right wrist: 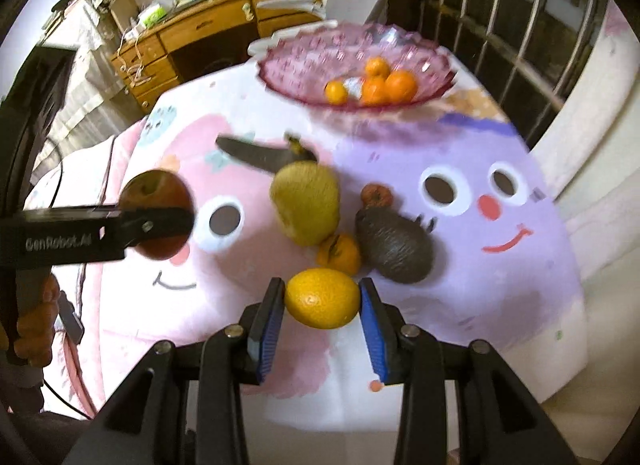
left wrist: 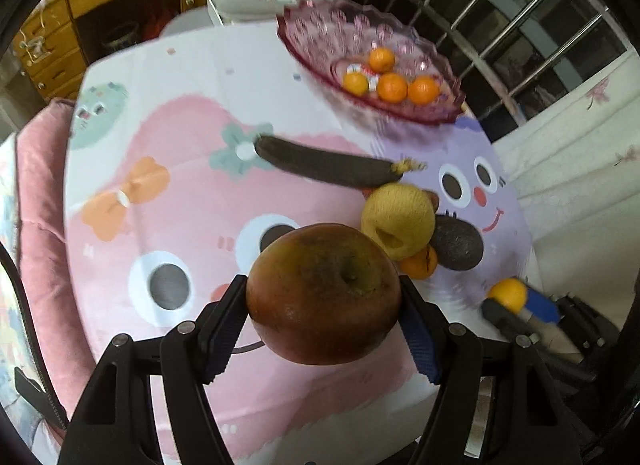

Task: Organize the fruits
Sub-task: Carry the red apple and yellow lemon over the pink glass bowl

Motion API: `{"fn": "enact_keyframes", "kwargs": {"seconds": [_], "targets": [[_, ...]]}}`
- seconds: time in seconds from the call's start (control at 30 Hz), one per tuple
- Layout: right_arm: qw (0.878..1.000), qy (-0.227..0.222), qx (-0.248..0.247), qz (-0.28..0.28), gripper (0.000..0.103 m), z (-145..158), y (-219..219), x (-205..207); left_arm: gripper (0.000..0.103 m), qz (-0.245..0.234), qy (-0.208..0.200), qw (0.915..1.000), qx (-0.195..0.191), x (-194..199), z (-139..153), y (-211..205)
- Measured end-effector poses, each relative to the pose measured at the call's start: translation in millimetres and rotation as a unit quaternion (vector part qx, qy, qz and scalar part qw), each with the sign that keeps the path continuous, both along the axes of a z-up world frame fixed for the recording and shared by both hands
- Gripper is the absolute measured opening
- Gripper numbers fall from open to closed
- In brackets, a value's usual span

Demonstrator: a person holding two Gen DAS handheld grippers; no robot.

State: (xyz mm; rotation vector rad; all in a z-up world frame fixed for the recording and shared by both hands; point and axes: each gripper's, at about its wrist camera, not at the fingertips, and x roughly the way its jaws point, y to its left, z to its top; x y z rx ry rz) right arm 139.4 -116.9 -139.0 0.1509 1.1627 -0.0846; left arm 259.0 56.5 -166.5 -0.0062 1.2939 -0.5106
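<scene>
Showing only rightward: gripping hand (right wrist: 34,321)

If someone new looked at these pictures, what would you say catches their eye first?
Probably the big red-brown apple clamped in the left gripper, filling the near foreground, and the yellow citrus fruit clamped in the right gripper. Behind them, a pink glass bowl holding oranges stands at the far edge of the cartoon-face tablecloth.
</scene>
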Motion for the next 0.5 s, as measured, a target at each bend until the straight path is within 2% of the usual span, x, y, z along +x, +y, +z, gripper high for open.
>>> {"fn": "enact_keyframes", "kwargs": {"seconds": [0.2,0.5], "targets": [[0.999,-0.035,-0.016,0.002,0.038,40,-20,9,0.071,0.027,-0.030,0.9992,-0.004,3,30,4],[0.996,-0.067,-0.025,0.046,0.038,75,-66,51,0.071,0.088,-0.073,0.9933,-0.018,11,71,-8]]}}
